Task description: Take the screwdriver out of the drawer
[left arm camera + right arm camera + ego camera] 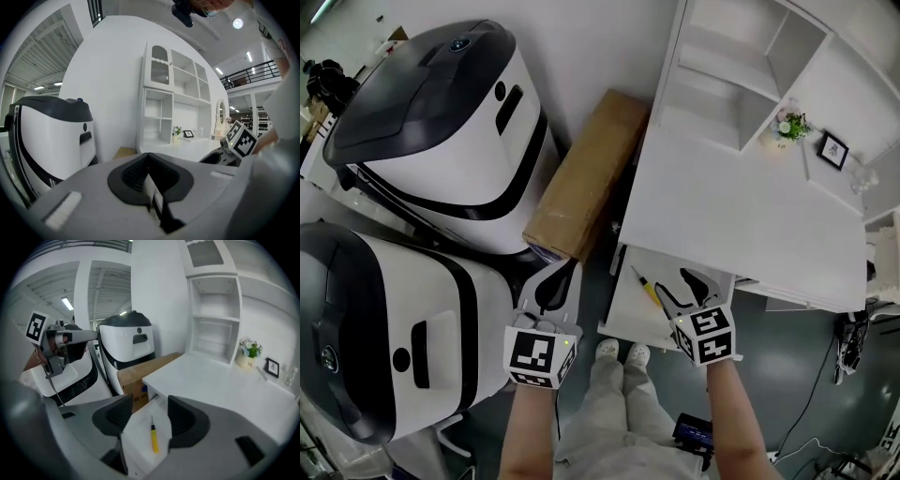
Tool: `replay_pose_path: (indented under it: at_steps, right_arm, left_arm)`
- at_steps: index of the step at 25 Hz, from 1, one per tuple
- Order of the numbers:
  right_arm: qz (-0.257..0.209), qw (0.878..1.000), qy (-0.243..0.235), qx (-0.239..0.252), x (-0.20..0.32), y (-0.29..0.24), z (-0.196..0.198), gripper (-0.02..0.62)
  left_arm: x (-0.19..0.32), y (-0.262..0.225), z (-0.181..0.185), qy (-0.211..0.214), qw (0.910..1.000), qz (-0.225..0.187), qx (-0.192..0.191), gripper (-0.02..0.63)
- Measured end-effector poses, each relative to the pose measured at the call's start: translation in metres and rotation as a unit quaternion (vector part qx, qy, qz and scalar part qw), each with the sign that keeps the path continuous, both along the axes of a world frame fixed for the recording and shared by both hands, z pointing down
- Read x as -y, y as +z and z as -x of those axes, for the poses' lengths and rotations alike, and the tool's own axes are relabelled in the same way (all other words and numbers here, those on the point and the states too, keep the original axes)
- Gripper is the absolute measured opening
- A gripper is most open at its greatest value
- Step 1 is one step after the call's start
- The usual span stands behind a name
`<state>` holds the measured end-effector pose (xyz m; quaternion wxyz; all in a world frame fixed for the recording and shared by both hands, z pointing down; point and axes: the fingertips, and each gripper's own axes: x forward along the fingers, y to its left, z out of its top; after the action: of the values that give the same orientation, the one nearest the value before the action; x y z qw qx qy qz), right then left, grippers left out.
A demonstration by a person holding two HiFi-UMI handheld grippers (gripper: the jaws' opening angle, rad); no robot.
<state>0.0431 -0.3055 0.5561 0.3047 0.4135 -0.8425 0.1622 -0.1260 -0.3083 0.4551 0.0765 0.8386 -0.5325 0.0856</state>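
Observation:
A yellow-handled screwdriver (647,290) lies in the open white drawer (623,314) under the desk's front edge. My right gripper (683,289) hovers open just right of and above it. In the right gripper view the screwdriver (153,437) shows on the drawer floor (138,441) between the spread pads (114,414), apart from both. My left gripper (553,283) hangs left of the drawer, over the floor, jaws together and holding nothing. The left gripper view shows only its own closed pads (136,174) and the room beyond.
The white desk (741,225) carries a shelf unit (741,75), a small flower pot (790,125) and a picture frame (832,150). A cardboard box (586,178) leans left of the desk. Two large white-and-black machines (441,122) (375,328) stand at left. The person's shoes (621,352) are below the drawer.

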Motion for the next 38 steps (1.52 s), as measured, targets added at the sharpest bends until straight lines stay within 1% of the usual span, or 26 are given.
replay_pose_path:
  at_steps: [5,9,16,24,29,33,35,38]
  right_arm:
    - [0.054,0.998,-0.017,-0.018,0.002,0.056,0.001,0.229]
    - [0.106,0.993,-0.032,-0.035,-0.003,0.101,0.003,0.222]
    - [0.19,0.978,-0.055,-0.072,-0.007,0.169,0.006,0.207]
    - [0.252,0.959,-0.055,-0.115,-0.006,0.226,0.003,0.198]
    - [0.273,0.949,-0.059,-0.144,-0.006,0.253,0.0,0.19]
    - [0.274,0.941,-0.081,-0.18,-0.005,0.267,-0.003,0.181]
    - [0.269,0.94,-0.083,-0.192,-0.004,0.27,-0.004,0.158]
    - [0.266,0.939,-0.082,-0.201,-0.003,0.27,-0.006,0.15]
  left_arm:
    - [0.003,0.027,-0.008,0.003,0.9998,0.018,0.005,0.009]
    - [0.003,0.046,-0.01,0.002,0.9994,0.033,0.01,0.009]
    - [0.006,0.064,-0.008,-0.006,0.9987,0.05,0.013,0.009]
    - [0.011,0.082,-0.01,-0.006,0.9978,0.063,0.019,0.009]
    - [0.014,0.089,-0.011,-0.003,0.9971,0.073,0.022,0.009]
    - [0.014,0.094,-0.008,-0.01,0.9965,0.081,0.02,0.009]
    - [0.014,0.097,-0.006,-0.011,0.996,0.086,0.02,0.009]
    - [0.013,0.099,-0.005,-0.012,0.9957,0.09,0.02,0.009]
